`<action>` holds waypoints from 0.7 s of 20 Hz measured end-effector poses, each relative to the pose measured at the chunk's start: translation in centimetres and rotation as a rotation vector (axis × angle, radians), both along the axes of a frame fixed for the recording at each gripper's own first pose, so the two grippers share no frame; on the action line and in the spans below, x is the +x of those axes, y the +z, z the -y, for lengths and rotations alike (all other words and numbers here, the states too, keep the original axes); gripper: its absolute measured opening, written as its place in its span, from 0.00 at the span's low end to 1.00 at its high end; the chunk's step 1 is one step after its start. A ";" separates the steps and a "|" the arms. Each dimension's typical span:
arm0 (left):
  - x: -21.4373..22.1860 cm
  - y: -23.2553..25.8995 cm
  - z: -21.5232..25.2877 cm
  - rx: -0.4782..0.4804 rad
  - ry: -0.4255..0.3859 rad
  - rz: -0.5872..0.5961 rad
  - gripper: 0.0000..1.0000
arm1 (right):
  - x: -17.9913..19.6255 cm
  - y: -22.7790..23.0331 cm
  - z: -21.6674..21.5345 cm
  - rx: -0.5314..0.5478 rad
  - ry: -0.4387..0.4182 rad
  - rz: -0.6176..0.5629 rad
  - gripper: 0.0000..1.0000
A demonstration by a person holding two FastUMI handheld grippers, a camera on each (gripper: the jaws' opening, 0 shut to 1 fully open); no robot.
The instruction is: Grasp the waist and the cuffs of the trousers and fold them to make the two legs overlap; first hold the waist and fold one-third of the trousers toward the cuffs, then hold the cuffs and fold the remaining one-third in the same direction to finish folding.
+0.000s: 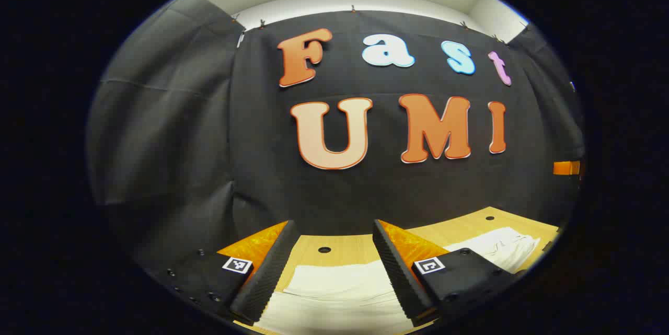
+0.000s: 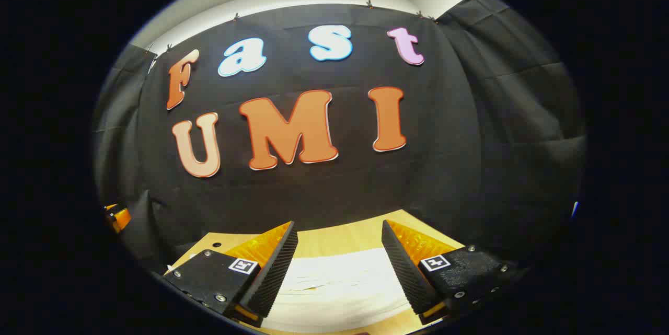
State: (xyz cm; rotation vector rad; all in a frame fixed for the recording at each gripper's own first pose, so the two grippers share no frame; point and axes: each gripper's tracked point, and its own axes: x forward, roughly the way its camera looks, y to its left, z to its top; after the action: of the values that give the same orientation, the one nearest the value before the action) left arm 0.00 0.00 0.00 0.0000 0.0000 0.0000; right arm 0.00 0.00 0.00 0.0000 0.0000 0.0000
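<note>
White trousers (image 1: 339, 293) lie flat on a light wooden table (image 1: 345, 249), and in the left gripper view they stretch off to the right, where the cloth bunches (image 1: 504, 249). My left gripper (image 1: 334, 301) hovers just above the cloth, open, with white fabric showing between its fingers. In the right gripper view the trousers (image 2: 339, 285) lie as a flat white band across the table (image 2: 339, 241). My right gripper (image 2: 339, 298) is also open over them, nothing held between its fingers. Which end is waist or cuffs I cannot tell.
The black booth wall stands close behind the table's far edge in both views. Small round holes (image 1: 324, 249) dot the tabletop. An orange object (image 2: 119, 216) sits at the far left of the right gripper view, and another (image 1: 567, 168) at the right edge of the left gripper view.
</note>
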 end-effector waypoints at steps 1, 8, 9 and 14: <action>0.0 -0.2 -0.8 -0.006 0.017 -0.003 0.97 | 0.1 -0.4 -0.4 -0.004 0.013 -0.011 0.97; 3.9 -0.6 0.9 -0.097 0.028 -0.052 0.97 | 2.2 -2.5 0.5 -0.094 0.029 -0.074 0.98; 4.8 -0.1 1.4 -0.130 0.025 -0.048 0.97 | 2.6 -2.6 1.1 -0.096 0.032 -0.080 0.97; 7.7 0.3 3.3 -0.131 0.052 -0.032 0.97 | 5.0 -2.2 4.1 -0.083 0.013 -0.086 0.97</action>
State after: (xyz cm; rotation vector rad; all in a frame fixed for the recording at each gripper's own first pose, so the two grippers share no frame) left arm 7.70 -3.33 0.32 -0.1307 0.0317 0.0518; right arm 5.05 -4.11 -2.20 -0.0834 0.0857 0.0130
